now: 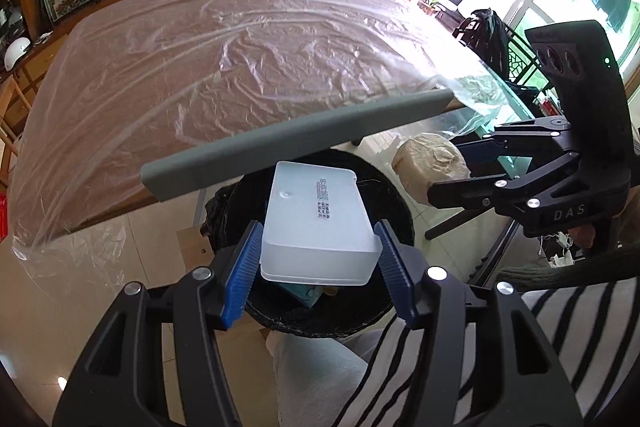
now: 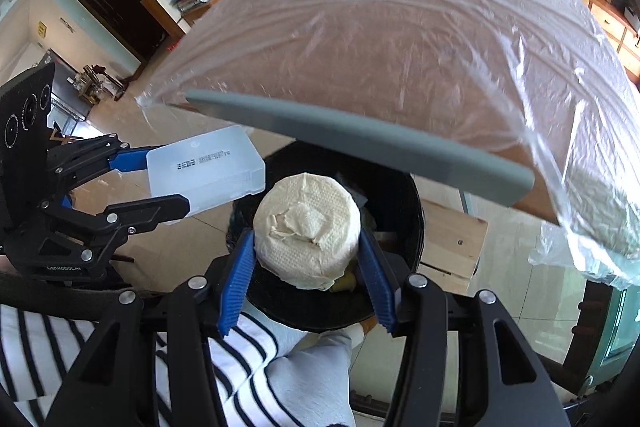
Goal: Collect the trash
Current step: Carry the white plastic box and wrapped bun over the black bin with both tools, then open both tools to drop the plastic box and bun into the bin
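Note:
My left gripper (image 1: 318, 259) is shut on a white translucent plastic box (image 1: 316, 223) and holds it over the open black bin (image 1: 396, 195). It also shows in the right wrist view (image 2: 204, 173). My right gripper (image 2: 306, 267) is shut on a cream roll of tissue paper (image 2: 308, 227), also held above the bin (image 2: 400, 195). In the left wrist view the roll (image 1: 430, 163) hangs at the bin's right rim in the right gripper (image 1: 460, 167). Some trash lies at the bin's bottom.
A wooden table (image 1: 224, 67) covered with clear plastic sheet lies beyond the bin, with a grey edge strip (image 1: 296, 135) overhanging it. A wooden crate (image 2: 452, 239) stands beside the bin. My striped sleeve and lap are below. A glass table (image 1: 492, 115) and chairs stand right.

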The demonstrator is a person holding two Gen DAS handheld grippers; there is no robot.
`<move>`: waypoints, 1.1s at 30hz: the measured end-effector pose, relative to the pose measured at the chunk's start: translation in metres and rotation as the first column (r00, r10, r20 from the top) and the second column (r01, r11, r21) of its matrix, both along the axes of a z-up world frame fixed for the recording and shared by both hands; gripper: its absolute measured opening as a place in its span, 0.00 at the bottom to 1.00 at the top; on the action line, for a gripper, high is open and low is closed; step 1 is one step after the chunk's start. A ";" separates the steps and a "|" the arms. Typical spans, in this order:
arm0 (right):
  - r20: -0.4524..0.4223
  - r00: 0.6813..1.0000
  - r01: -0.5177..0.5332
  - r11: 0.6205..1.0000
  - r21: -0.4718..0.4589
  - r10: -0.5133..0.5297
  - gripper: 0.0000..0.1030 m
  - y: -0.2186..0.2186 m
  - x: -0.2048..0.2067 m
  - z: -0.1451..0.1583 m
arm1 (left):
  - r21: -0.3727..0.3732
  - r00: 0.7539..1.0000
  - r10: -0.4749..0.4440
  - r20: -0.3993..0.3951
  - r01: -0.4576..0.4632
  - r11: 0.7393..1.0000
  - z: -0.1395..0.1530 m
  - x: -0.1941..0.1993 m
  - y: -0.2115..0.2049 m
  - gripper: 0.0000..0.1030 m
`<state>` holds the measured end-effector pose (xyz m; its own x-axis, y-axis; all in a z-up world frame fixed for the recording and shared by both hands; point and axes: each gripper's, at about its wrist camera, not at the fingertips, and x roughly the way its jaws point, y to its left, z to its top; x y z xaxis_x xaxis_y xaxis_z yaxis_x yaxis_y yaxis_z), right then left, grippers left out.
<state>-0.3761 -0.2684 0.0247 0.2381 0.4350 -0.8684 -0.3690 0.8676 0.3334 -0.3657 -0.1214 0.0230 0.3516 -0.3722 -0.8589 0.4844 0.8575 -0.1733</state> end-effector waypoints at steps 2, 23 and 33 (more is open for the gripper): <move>-0.007 1.000 0.003 1.000 -0.008 -0.003 0.49 -0.001 0.001 -0.006 | 0.009 1.000 0.002 -0.009 -0.002 1.000 -0.006 0.001 0.000 0.56; -0.040 0.999 0.020 0.996 -0.081 -0.023 0.49 0.014 0.020 -0.059 | 0.095 0.998 0.000 -0.061 0.006 0.995 -0.057 0.025 -0.008 0.56; -0.061 0.998 0.026 0.993 -0.117 -0.033 0.49 0.020 0.026 -0.076 | 0.118 0.997 0.011 -0.074 -0.003 0.993 -0.070 0.031 -0.011 0.56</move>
